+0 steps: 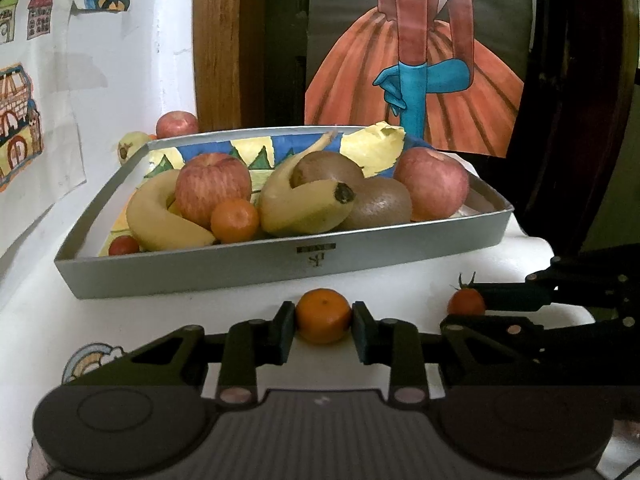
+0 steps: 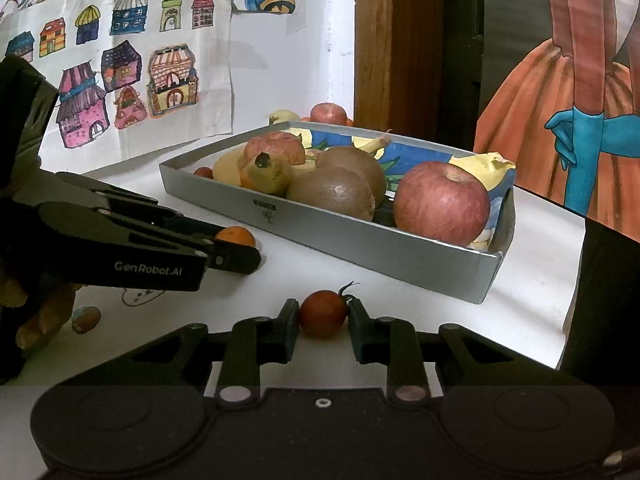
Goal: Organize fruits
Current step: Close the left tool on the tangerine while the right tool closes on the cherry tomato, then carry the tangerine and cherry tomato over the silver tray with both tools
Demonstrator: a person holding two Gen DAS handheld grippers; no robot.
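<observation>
- Lower centre of the left wrist view: the left gripper (image 1: 323,322) is clamped on one tangerine (image 1: 323,315), which rests on the white table (image 1: 160,320).
- Right wrist view: the right gripper (image 2: 323,316) is clamped on one cherry tomato (image 2: 323,313), also on the table.
- Mid frame: the grey tray (image 1: 224,270) holds two bananas (image 1: 296,204), two apples (image 1: 212,188), two kiwis (image 1: 378,202), one tangerine and one cherry tomato.
- Behind the tray, upper left: another apple (image 1: 176,124) and a pale fruit (image 1: 130,146).
- Drawings (image 2: 120,80) cover the wall.
</observation>
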